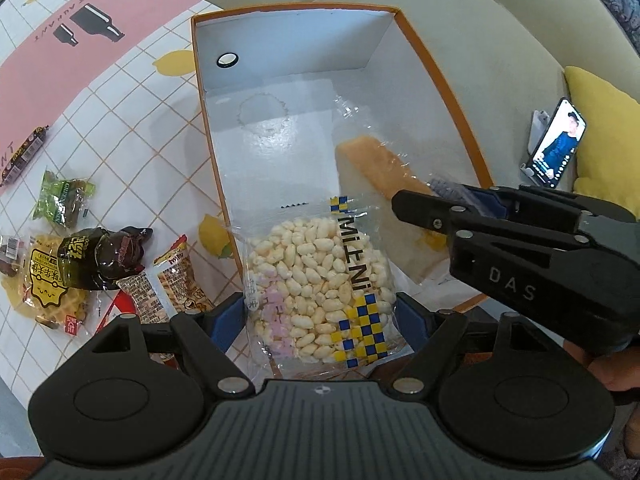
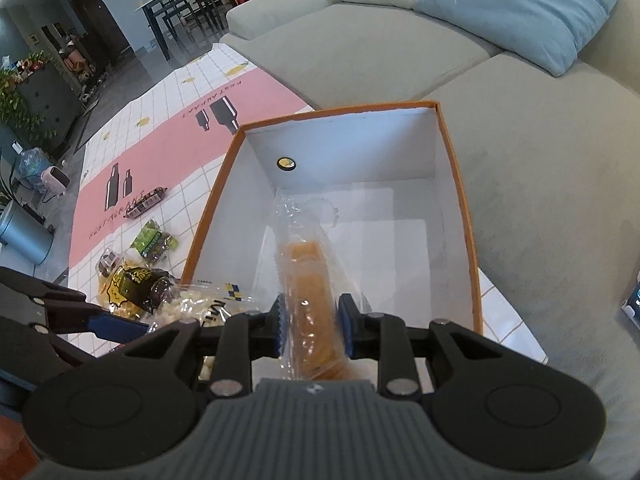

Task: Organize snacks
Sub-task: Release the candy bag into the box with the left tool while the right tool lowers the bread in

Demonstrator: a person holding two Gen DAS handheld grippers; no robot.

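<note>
An orange-rimmed white box (image 1: 440, 80) stands open on the tablecloth, against the sofa. My left gripper (image 1: 320, 320) is shut on a clear bag of white puffed snack (image 1: 316, 272) with yellow and blue checks, held low over the box's near end. From the right, my right gripper (image 1: 420, 196) reaches into the box. In the right wrist view my right gripper (image 2: 313, 324) is shut on a clear packet of golden-brown biscuits (image 2: 308, 272), its blue pads pressing both sides. The packet points down into the box (image 2: 460, 184). The puffed bag (image 2: 192, 304) shows at the left there.
Loose snacks lie on the lemon-print cloth left of the box: a dark sausage stick (image 1: 26, 156), a green pack (image 1: 66, 200), a dark glossy pack (image 1: 100, 256), a yellow pack (image 1: 44, 284). A phone on a stand (image 1: 556, 144) and a yellow cushion (image 1: 600, 120) sit on the grey sofa (image 2: 540, 160).
</note>
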